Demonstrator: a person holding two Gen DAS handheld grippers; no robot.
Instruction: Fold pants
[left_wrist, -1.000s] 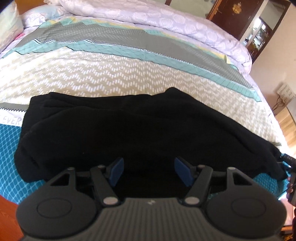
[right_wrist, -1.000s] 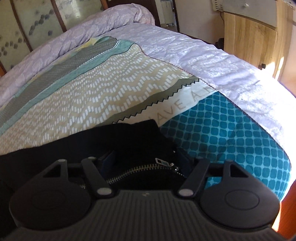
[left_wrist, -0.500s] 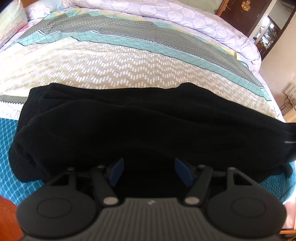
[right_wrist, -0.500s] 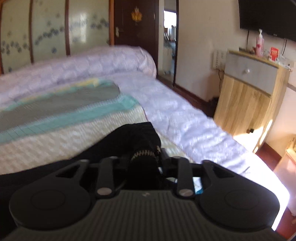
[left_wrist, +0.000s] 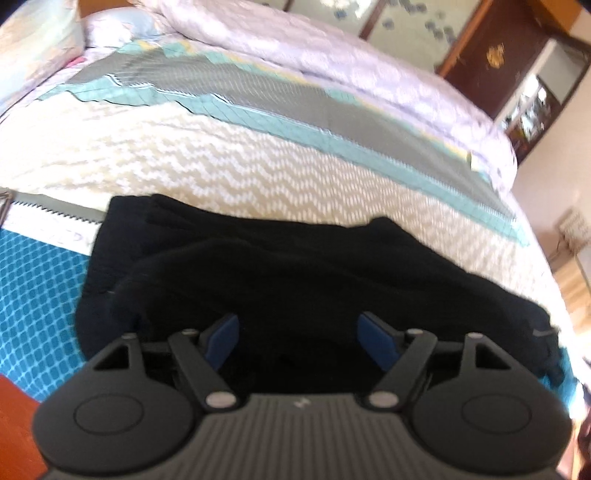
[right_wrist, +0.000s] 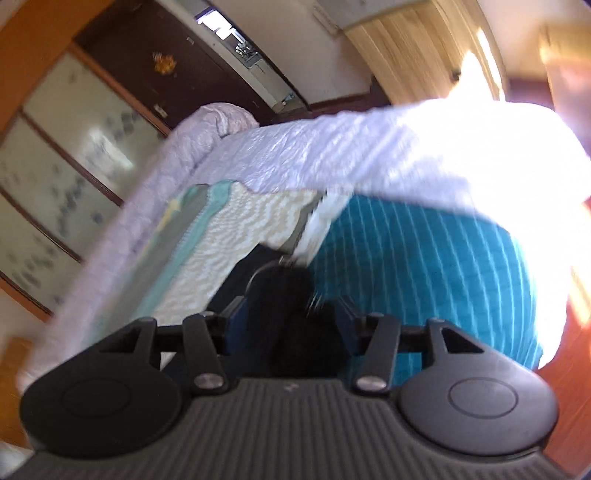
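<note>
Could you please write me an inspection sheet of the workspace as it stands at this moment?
Surface: bed with a patterned quilt, teal at the near edge.
Job's things: black pants lie across the near part of the bed, bunched; zipper end at the right gripper.
Clutter: rolled lilac duvet along the far side; pillow at far left.
Grippers: left gripper open over the pants; right gripper shut on black fabric, view tilted and blurred.
Cables: nothing seen clearly.
Surroundings: dark wooden door, glass sliding panels, wooden cabinet.
</note>
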